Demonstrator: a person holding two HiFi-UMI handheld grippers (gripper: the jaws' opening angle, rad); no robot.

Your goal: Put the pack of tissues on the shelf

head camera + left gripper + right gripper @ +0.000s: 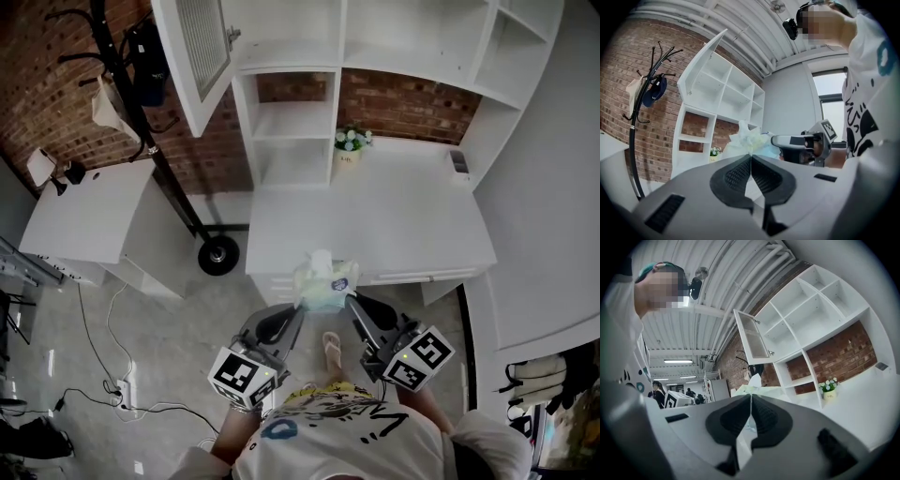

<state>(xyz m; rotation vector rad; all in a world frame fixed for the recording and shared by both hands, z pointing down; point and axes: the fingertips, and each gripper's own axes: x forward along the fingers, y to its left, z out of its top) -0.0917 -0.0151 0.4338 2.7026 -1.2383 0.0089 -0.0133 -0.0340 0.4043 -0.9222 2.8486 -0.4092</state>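
Note:
The pack of tissues (325, 284), pale green and white with one tissue poking from its top, hangs in the air just in front of the white desk's near edge. My left gripper (302, 302) is shut on the pack's left end and my right gripper (349, 295) on its right end. In the left gripper view the pack (749, 140) rises just past the closed jaws of the left gripper (750, 157), with wrapper pinched between them. The right gripper (751, 397) likewise pinches the pack (754, 389). The white shelf unit (281, 122) stands at the back of the desk.
The white desk (394, 216) carries a small flower pot (349, 145) and a small dark item (458, 161) at its right back. A cabinet door (202, 56) hangs open at upper left. A black coat rack (141, 112) and a low white table (89, 211) stand left; cables lie on the floor.

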